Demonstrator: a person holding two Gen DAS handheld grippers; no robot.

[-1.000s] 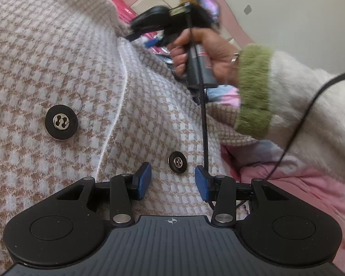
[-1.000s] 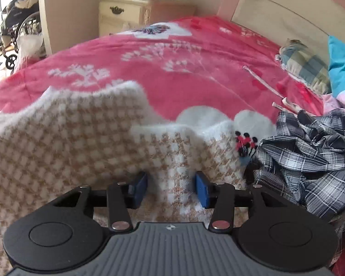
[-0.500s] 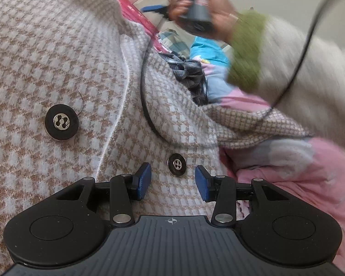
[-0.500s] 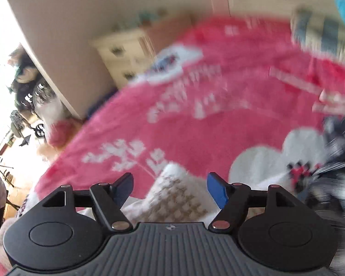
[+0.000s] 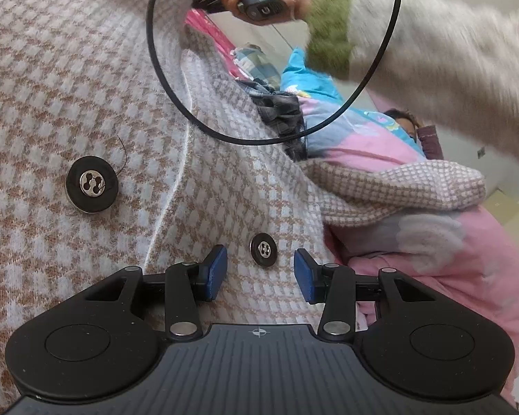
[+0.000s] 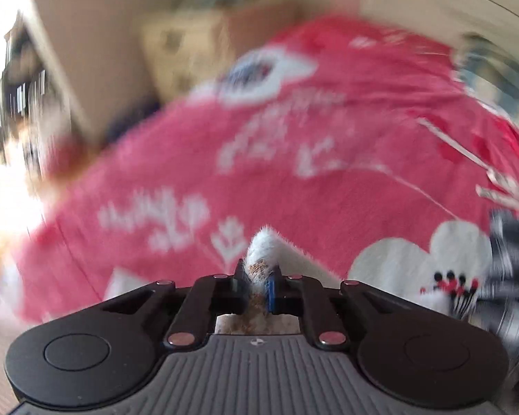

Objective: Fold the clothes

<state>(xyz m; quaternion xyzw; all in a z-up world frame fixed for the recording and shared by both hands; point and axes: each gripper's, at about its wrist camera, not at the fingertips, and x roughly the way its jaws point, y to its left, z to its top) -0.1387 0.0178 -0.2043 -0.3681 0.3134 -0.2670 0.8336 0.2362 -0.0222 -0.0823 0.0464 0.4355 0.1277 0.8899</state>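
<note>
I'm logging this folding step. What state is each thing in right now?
Left gripper: open, over the cardigan, small black button between its fingers.
Right gripper: shut on a fold of the cardigan.
Beige-and-white houndstooth knit cardigan: spread out, one edge pinched.
Large black button: sewn on, thread loose.
Black cable: looped across the cardigan.

Left wrist view looks along its tool (image 5: 260, 278), close over the checked coat (image 5: 86, 103); right wrist view faces across the bed (image 6: 328, 173); both show the coat.
</note>
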